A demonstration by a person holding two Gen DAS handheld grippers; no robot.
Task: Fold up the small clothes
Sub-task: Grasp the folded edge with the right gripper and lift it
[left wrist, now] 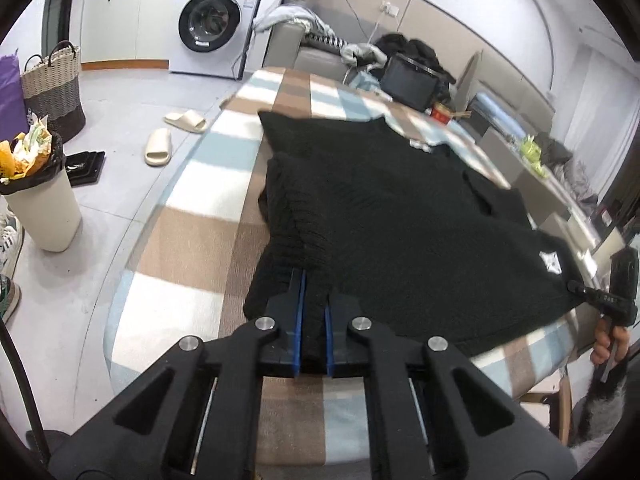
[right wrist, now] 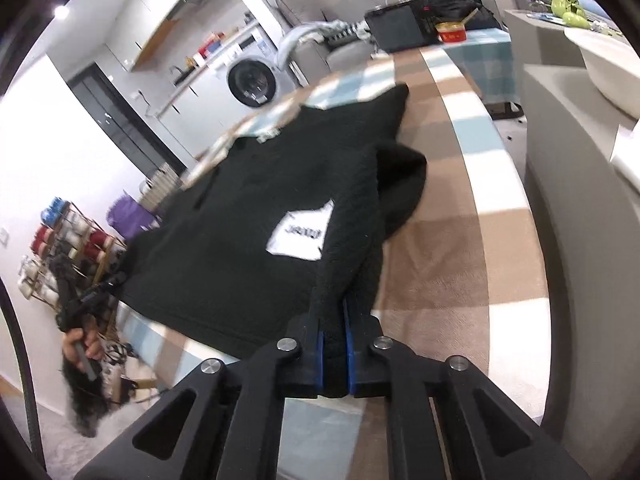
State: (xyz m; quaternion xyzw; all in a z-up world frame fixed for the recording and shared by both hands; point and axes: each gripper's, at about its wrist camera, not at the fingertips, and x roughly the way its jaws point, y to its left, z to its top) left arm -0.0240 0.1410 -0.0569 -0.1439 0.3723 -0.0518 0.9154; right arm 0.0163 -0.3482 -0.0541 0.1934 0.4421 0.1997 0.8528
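Black knit fabric sits bunched between the blue pads of the left gripper (left wrist: 315, 292), which is clenched on the near hem of the black sweater (left wrist: 392, 216) at its left corner. At the other end of the same hem, the right gripper (right wrist: 333, 312) is also closed tight on the cloth, and a ridge of lifted knit rises from its pads. I think both corners are pinched at once so that the hem can be carried as one straight line; with only one corner taken, the soft knit would sag and twist.

The sweater lies spread on the checked blanket (left wrist: 188, 236) that covers the table, its hem along the near edge and its collar toward the far edge. A white label (right wrist: 301, 233) on the cloth shows close to the right corner. One sleeve (left wrist: 280, 200) is already laid inward along the left side, and the other (right wrist: 400, 184) lies bunched by the right side, so the garment seems to be partly prepared. In my judgement the lengthwise fold, near hem toward collar, is not yet made.

A hand (right wrist: 82, 350) of the person grips the handle of the left tool beyond the near left corner of the table.
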